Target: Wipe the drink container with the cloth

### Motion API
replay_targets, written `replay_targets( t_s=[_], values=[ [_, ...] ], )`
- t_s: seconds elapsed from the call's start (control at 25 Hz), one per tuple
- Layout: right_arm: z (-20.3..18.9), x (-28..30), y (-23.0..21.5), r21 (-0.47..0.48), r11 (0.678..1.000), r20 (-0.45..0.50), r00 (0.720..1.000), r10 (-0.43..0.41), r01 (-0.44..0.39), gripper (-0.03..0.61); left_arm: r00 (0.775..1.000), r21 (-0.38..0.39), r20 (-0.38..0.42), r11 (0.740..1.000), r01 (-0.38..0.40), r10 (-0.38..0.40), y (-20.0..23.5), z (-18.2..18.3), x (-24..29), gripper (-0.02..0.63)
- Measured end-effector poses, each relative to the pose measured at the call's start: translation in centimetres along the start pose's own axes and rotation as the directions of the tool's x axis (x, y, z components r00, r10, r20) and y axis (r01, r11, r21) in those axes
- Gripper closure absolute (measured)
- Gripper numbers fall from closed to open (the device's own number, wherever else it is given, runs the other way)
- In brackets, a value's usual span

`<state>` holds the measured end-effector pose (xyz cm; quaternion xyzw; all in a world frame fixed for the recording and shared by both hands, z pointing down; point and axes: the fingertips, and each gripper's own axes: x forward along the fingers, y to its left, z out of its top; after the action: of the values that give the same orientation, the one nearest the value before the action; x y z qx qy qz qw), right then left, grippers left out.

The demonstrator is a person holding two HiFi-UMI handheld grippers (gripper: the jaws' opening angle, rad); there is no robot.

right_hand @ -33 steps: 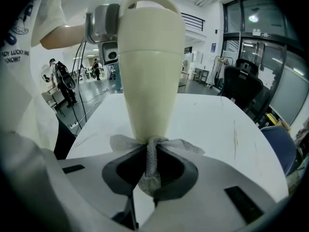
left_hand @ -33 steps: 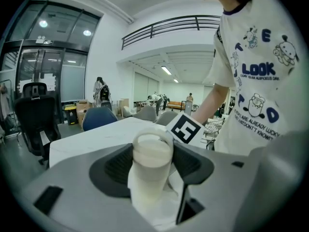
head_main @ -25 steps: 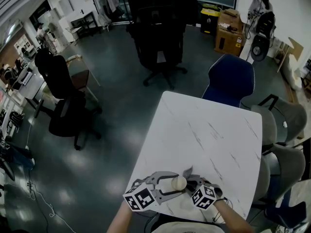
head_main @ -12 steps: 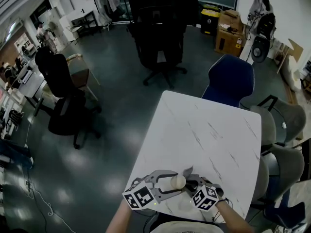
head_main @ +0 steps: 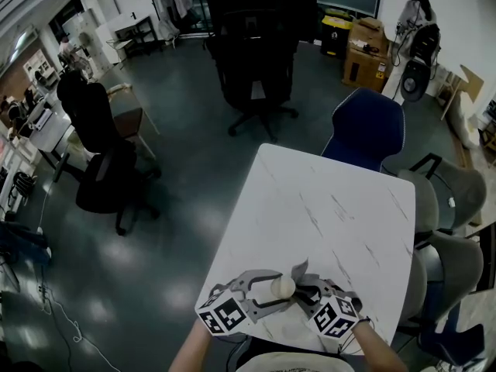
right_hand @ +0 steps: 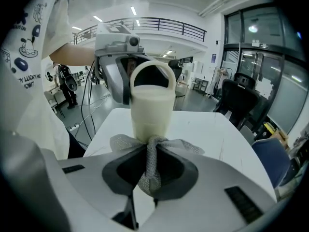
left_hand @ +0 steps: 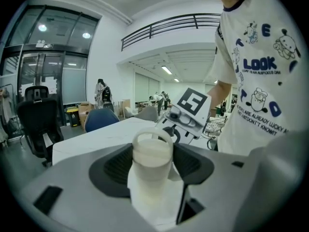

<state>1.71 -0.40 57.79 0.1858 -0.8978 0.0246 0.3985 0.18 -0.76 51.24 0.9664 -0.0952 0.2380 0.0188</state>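
Observation:
A cream drink container (head_main: 283,287) with a loop handle on top is held upright above the near edge of the white marble table (head_main: 325,208). My left gripper (head_main: 271,291) is shut on it, with one ribbed pad on each side of the container (left_hand: 152,161). My right gripper (head_main: 304,292) is shut on a grey mesh cloth (right_hand: 149,166). The cloth (head_main: 299,272) fans out against the lower side of the container (right_hand: 151,111). The right gripper's marker cube (left_hand: 193,103) shows just behind the container in the left gripper view.
A blue chair (head_main: 368,130) stands at the table's far edge and grey chairs (head_main: 453,192) stand along its right side. A black office chair (head_main: 252,68) is farther back on the dark floor. The person's white printed shirt (left_hand: 260,71) is close behind both grippers.
My right gripper has risen a little with the cloth against the container. The left gripper and the container have stayed still.

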Motion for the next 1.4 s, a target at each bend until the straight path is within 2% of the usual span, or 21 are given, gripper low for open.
replay_targets(
  t_s=[0.2, 0.32, 0.44, 0.76, 0.96, 1.24, 1.4],
  values=[
    [0.7, -1.0, 0.0, -0.018, 1.0, 0.009, 1.0, -0.003, 0.003, 0.522, 0.999, -0.011, -0.012, 0.999, -0.048, 0.047, 0.0, 0.1, 0.2, 0.356],
    [1.2, -1.5, -0.3, -0.025, 1.0, 0.019, 1.0, -0.01, 0.01, 0.522, 0.992, -0.035, -0.004, 0.992, -0.124, 0.124, 0.4, 0.3, 0.0, 0.356],
    [1.6, -1.8, -0.6, -0.029, 0.999, 0.033, 0.999, -0.013, 0.014, 0.522, 0.978, -0.076, 0.011, 0.976, -0.206, 0.207, 0.7, 0.1, -0.2, 0.356],
    [1.7, -2.2, -0.5, -0.044, 0.999, 0.03, 0.999, -0.011, 0.013, 0.522, 0.937, -0.175, 0.001, 0.923, -0.344, 0.35, 0.3, -0.2, -0.7, 0.356],
    [2.0, -2.5, -0.5, -0.053, 0.999, 0.037, 0.999, -0.012, 0.014, 0.522, 0.917, -0.211, 0.018, 0.898, -0.387, 0.399, 0.2, 0.5, -0.6, 0.356],
    [2.6, -3.1, -0.6, -0.08, 0.997, 0.045, 0.999, -0.008, 0.011, 0.522, 0.883, -0.242, -0.035, 0.853, -0.462, 0.468, 0.3, -0.5, -0.1, 0.356],
    [2.6, -3.1, -0.5, -0.098, 0.995, 0.037, 0.999, -0.006, 0.009, 0.522, 0.877, -0.261, -0.038, 0.843, -0.471, 0.478, 0.4, -0.6, 0.0, 0.357]
  ],
)
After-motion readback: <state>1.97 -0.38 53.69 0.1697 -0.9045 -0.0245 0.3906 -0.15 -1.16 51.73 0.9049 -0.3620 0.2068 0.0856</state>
